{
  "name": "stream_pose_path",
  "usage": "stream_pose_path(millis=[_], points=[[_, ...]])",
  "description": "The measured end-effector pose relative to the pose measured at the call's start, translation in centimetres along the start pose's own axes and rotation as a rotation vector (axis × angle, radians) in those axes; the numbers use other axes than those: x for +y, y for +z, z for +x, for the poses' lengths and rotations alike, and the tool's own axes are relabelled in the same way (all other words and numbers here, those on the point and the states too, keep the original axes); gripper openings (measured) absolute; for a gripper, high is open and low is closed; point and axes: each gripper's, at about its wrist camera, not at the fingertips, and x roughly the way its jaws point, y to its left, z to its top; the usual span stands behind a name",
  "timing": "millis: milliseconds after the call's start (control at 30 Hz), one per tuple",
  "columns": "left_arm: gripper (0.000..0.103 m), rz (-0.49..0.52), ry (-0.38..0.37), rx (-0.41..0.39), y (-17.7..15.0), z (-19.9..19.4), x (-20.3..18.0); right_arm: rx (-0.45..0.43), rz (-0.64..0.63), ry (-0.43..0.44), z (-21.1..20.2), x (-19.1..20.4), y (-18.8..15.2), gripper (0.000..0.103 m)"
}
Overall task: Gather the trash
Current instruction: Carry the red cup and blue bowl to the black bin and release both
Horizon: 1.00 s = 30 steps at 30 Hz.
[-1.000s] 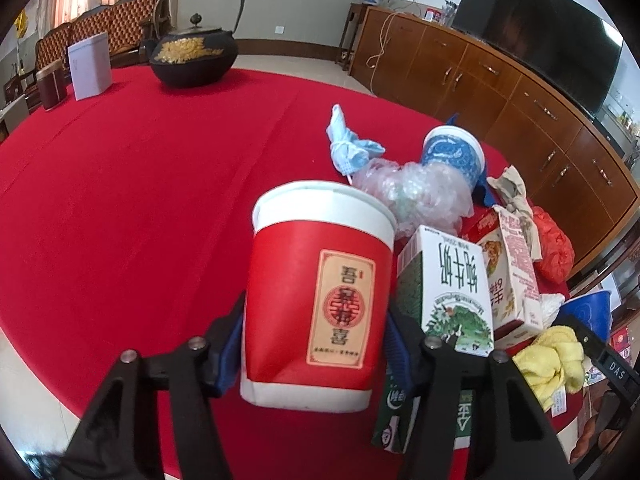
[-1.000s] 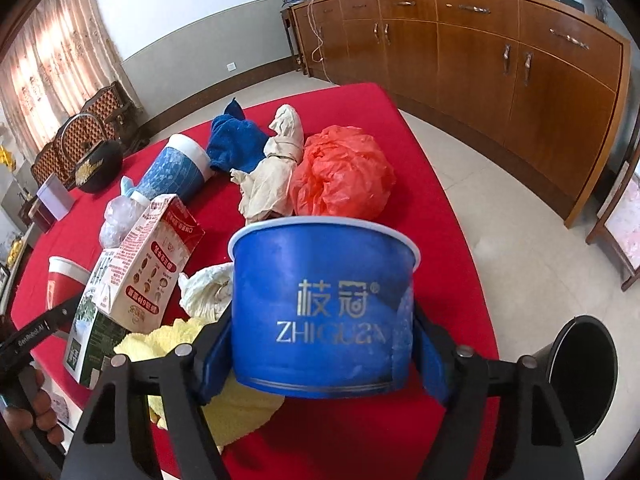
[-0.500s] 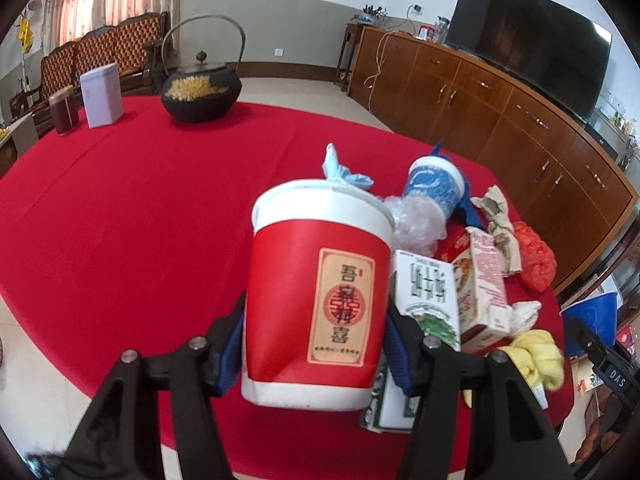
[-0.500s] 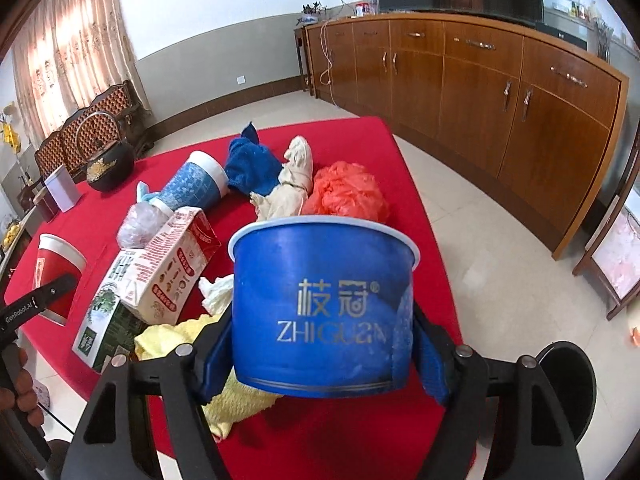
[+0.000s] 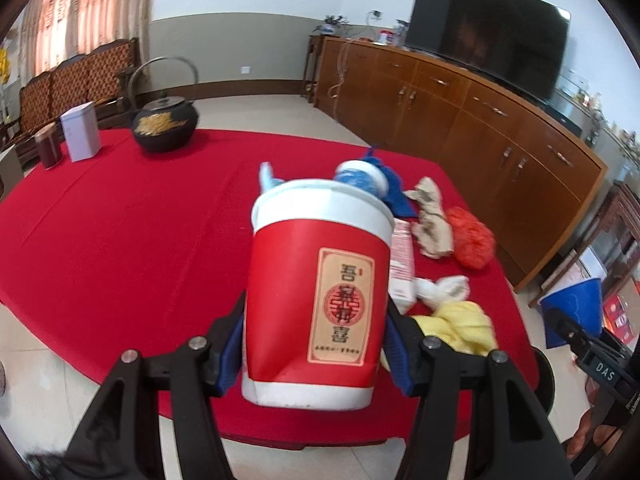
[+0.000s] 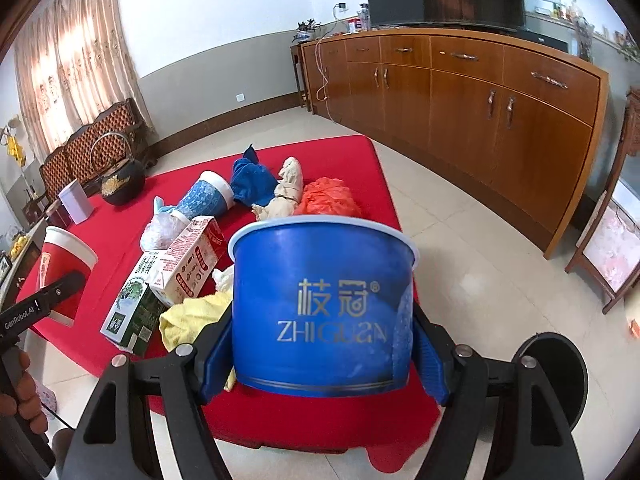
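Note:
My left gripper [image 5: 316, 350] is shut on a red paper cup [image 5: 320, 292] with a white rim, held upright above the near edge of the red table [image 5: 120, 232]. My right gripper [image 6: 320, 354] is shut on a blue paper bowl [image 6: 324, 304], lifted over the table's front corner. On the cloth lie a blue patterned cup [image 6: 206, 198] on its side, a red-and-white carton [image 6: 188, 266], a green carton [image 6: 132, 308], a yellow cloth [image 6: 188, 316], a blue cloth [image 6: 250, 180], crumpled brown paper [image 6: 286, 188], an orange bag [image 6: 330, 196] and a clear plastic bag [image 6: 160, 230].
A black round bin [image 6: 556, 376] stands on the floor at lower right. A black iron kettle [image 5: 164, 124], a white tin [image 5: 80, 132] and a dark jar [image 5: 48, 146] sit at the table's far side. A long wooden sideboard [image 6: 480, 112] runs along the right.
Both grippers have risen and drawn back from the table with their cups still gripped; the trash pile now looks smaller and farther away, and more floor shows.

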Motion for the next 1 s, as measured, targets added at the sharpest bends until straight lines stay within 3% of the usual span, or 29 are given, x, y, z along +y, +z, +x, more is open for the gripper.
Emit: stream_pose_path(millis=[233,567,833,1000], points=[[0.06,0.072,-0.101,0.013,-0.9,-0.4,-5.5,-0.006,0.086,-0.018,-2.6,-4.1,-1.2,0.077],[0.06,0.193,-0.293,0.075,-2.5,1.1,-16.3,-0.036,0.224,-0.137,-6.6,-12.9,-3.5,0.077],[0.06,0.342,-0.488,0.186,-6.6,3.2,-28.9,-0.011,0.424,-0.296,-9.4,-24.8,-8.3,0.077],[0.06,0.396,-0.546,0.285,-10.1,6.3,-35.5,0.056,0.517,-0.379,-9.0,-32.5,-12.2,0.077]])
